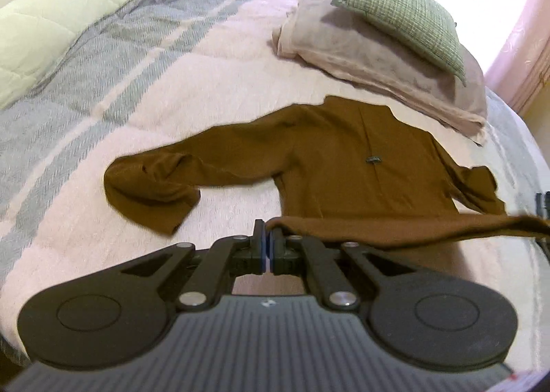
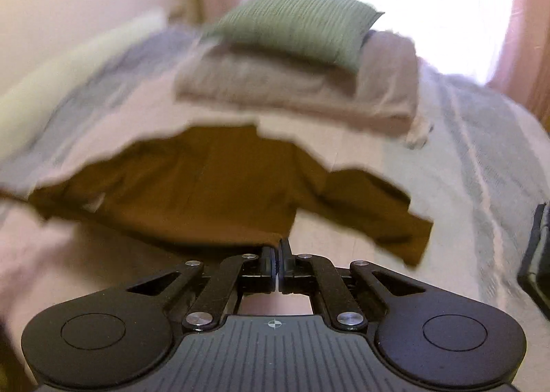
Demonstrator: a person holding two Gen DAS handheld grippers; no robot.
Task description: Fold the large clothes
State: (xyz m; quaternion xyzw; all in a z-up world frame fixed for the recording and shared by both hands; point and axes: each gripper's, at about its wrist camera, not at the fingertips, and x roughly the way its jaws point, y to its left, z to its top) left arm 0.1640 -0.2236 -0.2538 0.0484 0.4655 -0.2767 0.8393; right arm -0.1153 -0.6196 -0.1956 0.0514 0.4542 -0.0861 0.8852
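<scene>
A brown long-sleeved shirt [image 1: 343, 158] lies spread on the bed, collar toward the pillows, one sleeve stretched out to the left. My left gripper [image 1: 267, 232] is shut on the shirt's bottom hem at its left corner, and the hem runs taut from it to the right. In the right wrist view the same brown shirt [image 2: 206, 186] is blurred by motion. My right gripper [image 2: 277, 249] is shut on the hem's right corner, which is lifted off the bed. The other sleeve hangs to the right.
A pink bedspread [image 1: 213, 76] with grey stripes covers the bed. A green checked cushion [image 1: 409, 14] rests on a folded beige pillow [image 1: 378, 62] at the head. A white quilted headboard [image 1: 68, 14] stands at the far left. Pink curtains [image 2: 522, 48] frame a bright window.
</scene>
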